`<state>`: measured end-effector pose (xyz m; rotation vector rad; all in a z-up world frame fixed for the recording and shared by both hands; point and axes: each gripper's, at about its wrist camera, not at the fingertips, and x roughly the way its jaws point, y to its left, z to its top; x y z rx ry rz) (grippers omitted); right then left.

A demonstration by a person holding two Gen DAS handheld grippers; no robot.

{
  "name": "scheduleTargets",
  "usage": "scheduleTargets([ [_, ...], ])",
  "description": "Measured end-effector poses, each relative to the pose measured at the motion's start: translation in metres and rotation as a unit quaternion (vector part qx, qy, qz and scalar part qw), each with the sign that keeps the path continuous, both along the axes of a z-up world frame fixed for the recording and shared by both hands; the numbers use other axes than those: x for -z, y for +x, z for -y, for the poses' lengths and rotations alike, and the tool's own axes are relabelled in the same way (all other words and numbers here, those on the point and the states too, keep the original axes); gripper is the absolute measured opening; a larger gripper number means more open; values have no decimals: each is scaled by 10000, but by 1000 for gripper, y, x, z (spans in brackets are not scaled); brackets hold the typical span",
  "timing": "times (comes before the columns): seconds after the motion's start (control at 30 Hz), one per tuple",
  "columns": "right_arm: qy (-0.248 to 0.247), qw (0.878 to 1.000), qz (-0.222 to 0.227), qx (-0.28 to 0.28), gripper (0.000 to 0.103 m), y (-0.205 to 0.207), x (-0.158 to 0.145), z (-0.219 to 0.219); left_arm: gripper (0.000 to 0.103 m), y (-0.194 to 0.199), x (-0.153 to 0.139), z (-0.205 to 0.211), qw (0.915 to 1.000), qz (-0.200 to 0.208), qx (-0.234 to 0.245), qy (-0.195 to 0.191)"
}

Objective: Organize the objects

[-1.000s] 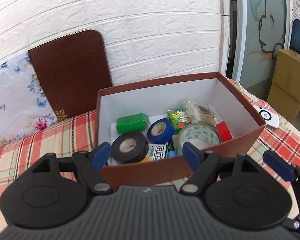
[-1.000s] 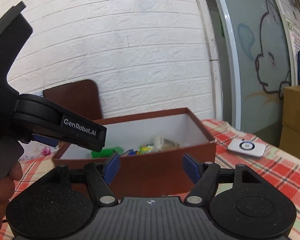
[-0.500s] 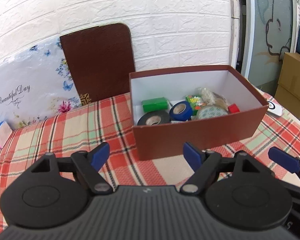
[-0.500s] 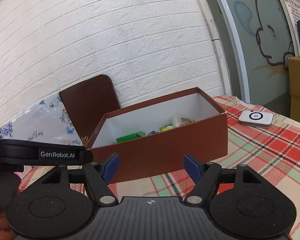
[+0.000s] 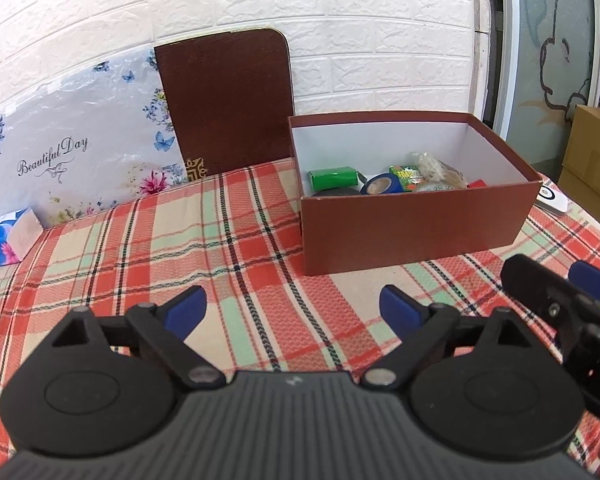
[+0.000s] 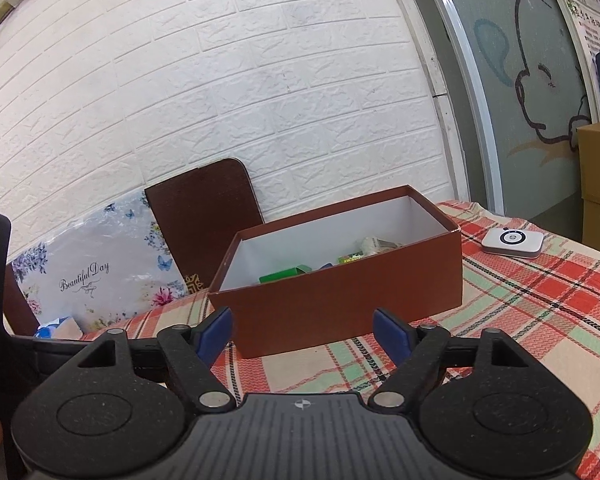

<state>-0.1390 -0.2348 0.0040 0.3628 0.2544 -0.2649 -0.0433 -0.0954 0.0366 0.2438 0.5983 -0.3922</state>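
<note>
Plaid tablecloth [image 5: 228, 248] beneath white brick wall [image 5: 340, 20]; both hand-held grippers gape, empty.

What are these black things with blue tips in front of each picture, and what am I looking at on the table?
They are hand-held grippers; a person holds one in each hand, and each carries a camera looking forward along its two blue-tipped fingers. One picture comes from the left gripper, the other from the right gripper. Both are open and hold nothing. On the checked tablecloth stands an open brown box with a green packet, a blue tape roll and other small items. A small white device lies beside it.
</note>
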Motion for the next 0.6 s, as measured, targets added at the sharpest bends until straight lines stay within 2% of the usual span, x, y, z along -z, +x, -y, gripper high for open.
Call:
scheduleTargets([
  [0.13, -37, 10000, 14, -13, 86, -5, -2, -8, 103, -6, 3, -7, 10000, -32, -67, 60],
  [0.4, -71, 9999, 98, 61, 88, -11, -6, -11, 103, -10, -1, -17, 9998, 69, -172, -18],
  [0.6, -92, 9999, 113, 69, 88, -12, -5, -14, 103, -13, -2, -18, 9994, 178, -260, 164],
])
